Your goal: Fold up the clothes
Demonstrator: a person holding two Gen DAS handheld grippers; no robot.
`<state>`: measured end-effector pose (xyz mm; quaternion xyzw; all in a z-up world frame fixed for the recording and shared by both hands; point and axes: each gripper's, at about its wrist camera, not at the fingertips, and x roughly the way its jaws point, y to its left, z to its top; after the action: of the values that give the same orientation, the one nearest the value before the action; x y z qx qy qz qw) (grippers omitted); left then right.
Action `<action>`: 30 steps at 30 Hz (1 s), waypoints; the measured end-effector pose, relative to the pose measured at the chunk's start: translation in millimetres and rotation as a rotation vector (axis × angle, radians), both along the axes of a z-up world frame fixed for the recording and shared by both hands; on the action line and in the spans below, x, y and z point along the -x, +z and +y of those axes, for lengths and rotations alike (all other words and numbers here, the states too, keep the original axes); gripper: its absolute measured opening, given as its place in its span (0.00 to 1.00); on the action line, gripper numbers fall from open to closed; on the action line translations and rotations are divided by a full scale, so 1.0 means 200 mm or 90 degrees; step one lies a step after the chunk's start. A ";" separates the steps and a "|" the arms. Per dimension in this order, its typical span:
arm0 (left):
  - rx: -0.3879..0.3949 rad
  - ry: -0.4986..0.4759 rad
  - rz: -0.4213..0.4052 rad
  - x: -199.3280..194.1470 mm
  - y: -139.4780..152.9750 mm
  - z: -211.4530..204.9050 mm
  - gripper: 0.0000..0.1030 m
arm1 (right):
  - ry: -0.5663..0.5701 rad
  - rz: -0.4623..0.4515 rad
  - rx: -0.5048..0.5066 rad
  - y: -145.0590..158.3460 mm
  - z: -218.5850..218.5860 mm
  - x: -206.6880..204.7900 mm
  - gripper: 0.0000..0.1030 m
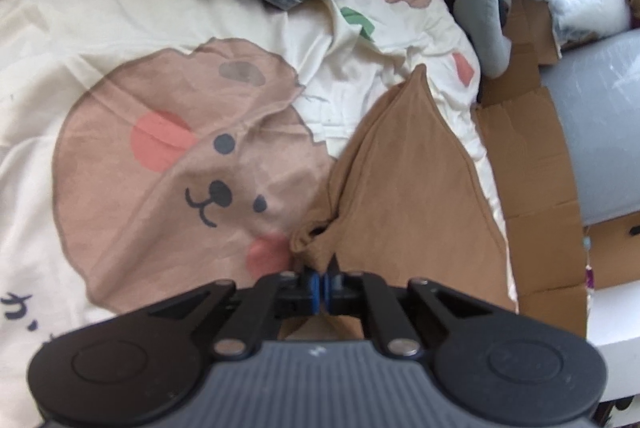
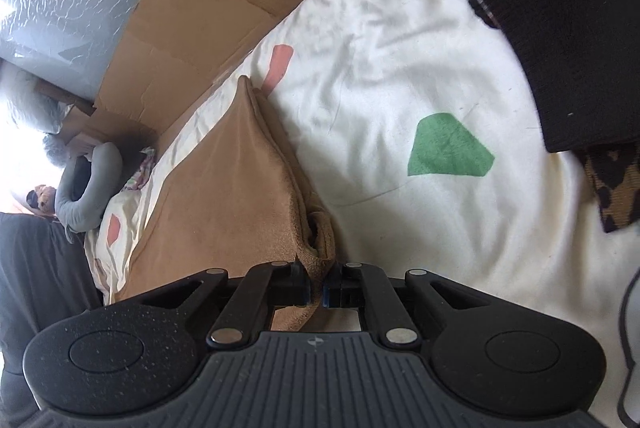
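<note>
Both tongs pinch the tan garment above the bed.

Left tongs (image 1: 322, 286) and right tongs (image 2: 316, 284) angle downward, each clamped tight on an edge of the tan garment (image 1: 400, 188), which drapes onto the cream sheet (image 2: 400, 48) beside the cardboard (image 1: 532, 164).

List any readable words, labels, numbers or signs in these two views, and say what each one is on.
Nothing reads in full.
Dark handwritten-style characters, printed on the cream bedsheet at the lower left edge of the left wrist view: cut off by the frame and the left tool, so not readable.
Label on the plastic-wrapped grey roll, top left of the right wrist view: too small and blurred.
Small mark on each tool's grey body: a symbol, not text.
</note>
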<state>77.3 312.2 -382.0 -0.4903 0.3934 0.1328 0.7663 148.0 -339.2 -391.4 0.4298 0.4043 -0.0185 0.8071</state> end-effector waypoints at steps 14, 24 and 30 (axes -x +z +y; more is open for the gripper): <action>0.017 -0.010 0.051 0.09 0.07 -0.03 0.02 | -0.008 0.044 0.010 0.06 -0.03 0.17 0.03; 0.026 -0.026 0.063 0.12 -0.01 -0.03 0.02 | -0.014 0.076 0.010 -0.04 -0.04 0.22 0.05; -0.002 -0.063 0.026 0.14 -0.08 -0.04 0.03 | -0.004 0.114 0.044 -0.04 -0.08 0.23 0.10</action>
<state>49.7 304.4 -397.8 -0.4663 0.4323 0.1055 0.7645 102.3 -354.7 -399.4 0.3992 0.4725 -0.0732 0.7823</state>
